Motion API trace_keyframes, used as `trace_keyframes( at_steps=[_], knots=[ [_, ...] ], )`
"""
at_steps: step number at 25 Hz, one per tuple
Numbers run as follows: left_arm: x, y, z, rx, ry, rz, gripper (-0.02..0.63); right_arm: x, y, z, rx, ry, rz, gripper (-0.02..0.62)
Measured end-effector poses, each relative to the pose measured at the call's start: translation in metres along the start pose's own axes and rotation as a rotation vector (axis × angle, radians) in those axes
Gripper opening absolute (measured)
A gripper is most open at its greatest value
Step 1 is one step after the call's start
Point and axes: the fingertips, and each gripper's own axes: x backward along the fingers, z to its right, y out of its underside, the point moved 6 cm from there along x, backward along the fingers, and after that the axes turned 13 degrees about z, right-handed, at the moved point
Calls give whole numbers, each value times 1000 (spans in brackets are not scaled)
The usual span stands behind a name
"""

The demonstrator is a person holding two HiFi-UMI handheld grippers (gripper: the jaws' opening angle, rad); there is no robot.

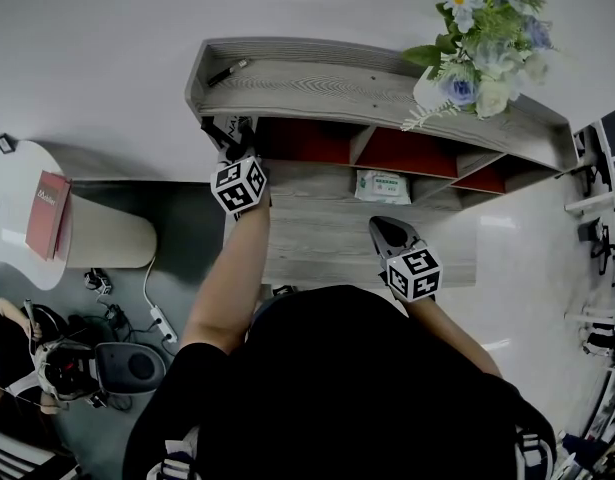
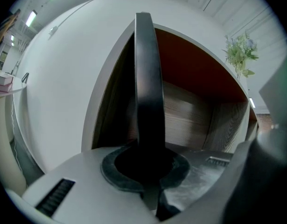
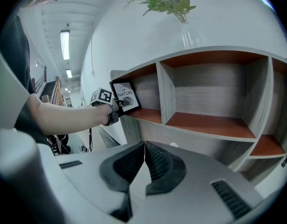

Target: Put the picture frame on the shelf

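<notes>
The picture frame [image 1: 220, 126] is black-edged with a white print; it stands upright at the mouth of the leftmost compartment of the grey wooden shelf [image 1: 337, 93]. My left gripper [image 1: 234, 148] is shut on it. In the left gripper view the frame's black edge [image 2: 145, 78] rises straight up from between the jaws of the left gripper [image 2: 145, 168]. In the right gripper view the frame [image 3: 125, 96] shows its front, held by the left gripper [image 3: 116, 105]. My right gripper [image 1: 392, 233] hangs in front of the shelf's middle, shut [image 3: 144, 148] with nothing between the pads.
A vase of flowers [image 1: 477, 48] and a dark pen [image 1: 227, 71] sit on the shelf's top. A pack of wipes [image 1: 382, 186] lies on the lower board. A round white table [image 1: 7, 258] with a red book [image 1: 47, 213] stands to the left.
</notes>
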Motion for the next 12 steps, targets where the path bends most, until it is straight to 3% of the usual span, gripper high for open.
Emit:
trace_keyframes(
  at_steps=[6,12],
  knots=[
    [2,2,-4,58,20,-3,58,1,0,-2,-3,2,-1,15],
    [8,5,-5,66,30,-12,97,0,2,-5,-3,-5,-5,15]
  ],
)
